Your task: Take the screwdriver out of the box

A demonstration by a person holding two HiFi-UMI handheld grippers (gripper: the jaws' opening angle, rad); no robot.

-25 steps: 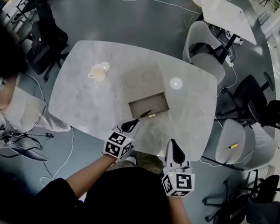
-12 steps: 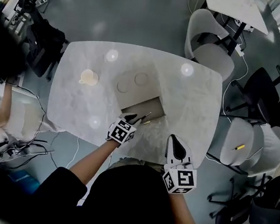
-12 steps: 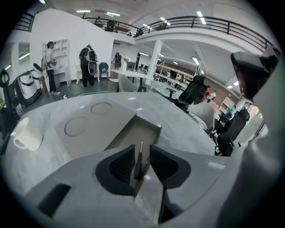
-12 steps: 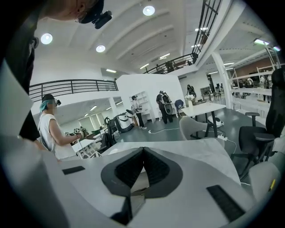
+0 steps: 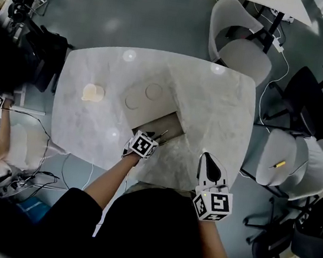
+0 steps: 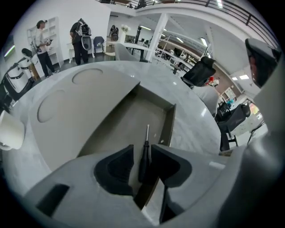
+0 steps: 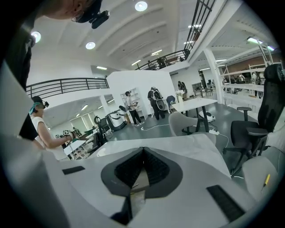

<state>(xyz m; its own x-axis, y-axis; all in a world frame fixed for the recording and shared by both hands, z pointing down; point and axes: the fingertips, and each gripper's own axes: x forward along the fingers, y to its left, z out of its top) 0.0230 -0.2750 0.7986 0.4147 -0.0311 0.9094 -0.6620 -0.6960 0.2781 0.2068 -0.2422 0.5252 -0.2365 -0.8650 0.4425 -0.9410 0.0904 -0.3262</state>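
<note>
- Screwdriver sits ungripped between our left tongs, which have just been opening wide; we centre on its handle, then close.
- Right tongs: shut, empty.

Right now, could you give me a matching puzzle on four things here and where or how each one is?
1. black-handled metal screwdriver
2. cream ceramic cup
3. small yellow stick
4. right tool

a. on a pale grey chair seat
b. shut and empty
c. inside the shallow grey box
d. on the grey marble table, left of the box

Pairs: 1-c, 2-d, 3-a, 4-b.
</note>
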